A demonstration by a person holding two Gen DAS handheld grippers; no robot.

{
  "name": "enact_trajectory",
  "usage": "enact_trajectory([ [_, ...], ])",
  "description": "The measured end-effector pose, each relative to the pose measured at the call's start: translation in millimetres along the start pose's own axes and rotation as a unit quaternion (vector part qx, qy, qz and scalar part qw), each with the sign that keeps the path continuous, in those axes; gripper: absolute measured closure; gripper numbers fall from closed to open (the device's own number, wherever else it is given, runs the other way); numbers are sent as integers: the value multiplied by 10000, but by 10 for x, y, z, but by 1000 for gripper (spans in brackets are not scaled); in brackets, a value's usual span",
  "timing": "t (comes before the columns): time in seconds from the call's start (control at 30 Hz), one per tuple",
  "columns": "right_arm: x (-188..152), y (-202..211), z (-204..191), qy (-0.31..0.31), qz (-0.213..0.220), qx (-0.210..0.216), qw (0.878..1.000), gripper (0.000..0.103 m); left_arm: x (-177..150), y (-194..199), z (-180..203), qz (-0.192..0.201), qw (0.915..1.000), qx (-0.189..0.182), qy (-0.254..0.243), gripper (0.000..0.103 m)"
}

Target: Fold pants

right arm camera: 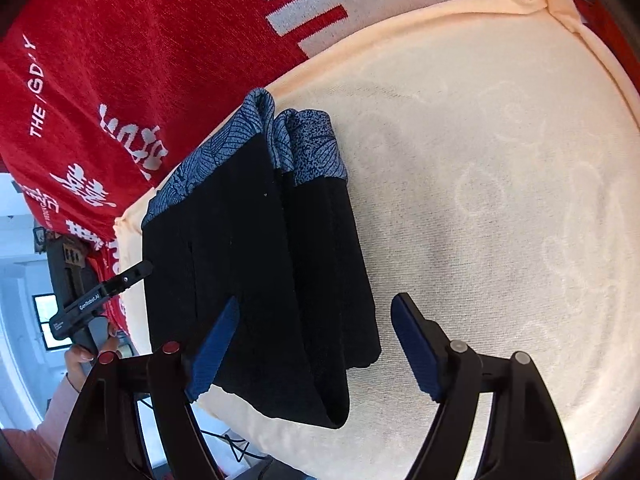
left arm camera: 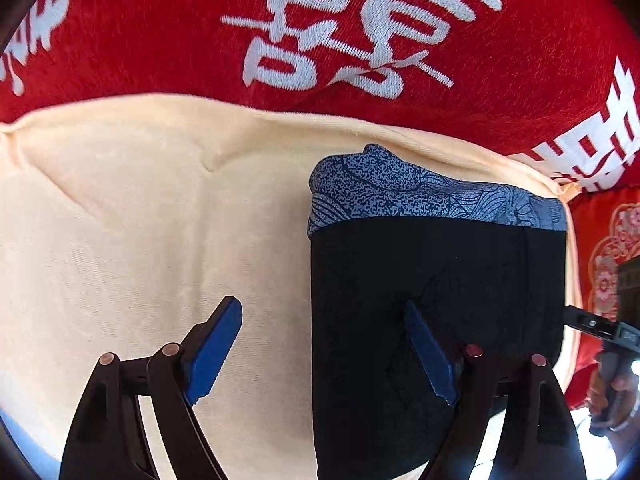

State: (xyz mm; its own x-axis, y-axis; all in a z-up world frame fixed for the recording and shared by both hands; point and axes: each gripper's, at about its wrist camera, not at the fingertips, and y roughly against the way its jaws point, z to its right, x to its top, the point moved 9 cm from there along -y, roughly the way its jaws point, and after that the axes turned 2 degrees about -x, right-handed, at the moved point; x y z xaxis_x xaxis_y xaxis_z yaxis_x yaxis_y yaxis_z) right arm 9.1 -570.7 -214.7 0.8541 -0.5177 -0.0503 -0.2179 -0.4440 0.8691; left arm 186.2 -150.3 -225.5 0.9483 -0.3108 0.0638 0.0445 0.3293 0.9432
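Observation:
Black pants with a blue patterned waistband lie folded in a narrow stack on a cream cushion. My left gripper is open above the stack's left edge, one finger over the cushion and one over the black cloth. In the right wrist view the same pants lie folded in layers with the waistband at the far end. My right gripper is open above the near end of the stack, holding nothing. The other gripper shows at the left, beside the pants.
A red blanket with white characters lies behind the cushion. The cushion stretches wide to the right of the pants. Its edge drops off near the pants' left side, with a bright room and cables below.

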Motion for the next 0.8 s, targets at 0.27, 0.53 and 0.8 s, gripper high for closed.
enact_trajectory([
  [0.27, 30, -176, 51, 47, -216, 611, 9979, 20, -61, -167, 60, -396, 9939, -1032, -31, 19],
  [0.53, 74, -430, -140, 330, -534, 1537, 9861, 7, -56, -432, 413, -664, 9867, -1414, -444, 11],
  [0.8, 179, -531, -220, 135, -703, 1714, 9826, 4, -55, -499, 479, -478, 9899, -1327, -172, 7],
])
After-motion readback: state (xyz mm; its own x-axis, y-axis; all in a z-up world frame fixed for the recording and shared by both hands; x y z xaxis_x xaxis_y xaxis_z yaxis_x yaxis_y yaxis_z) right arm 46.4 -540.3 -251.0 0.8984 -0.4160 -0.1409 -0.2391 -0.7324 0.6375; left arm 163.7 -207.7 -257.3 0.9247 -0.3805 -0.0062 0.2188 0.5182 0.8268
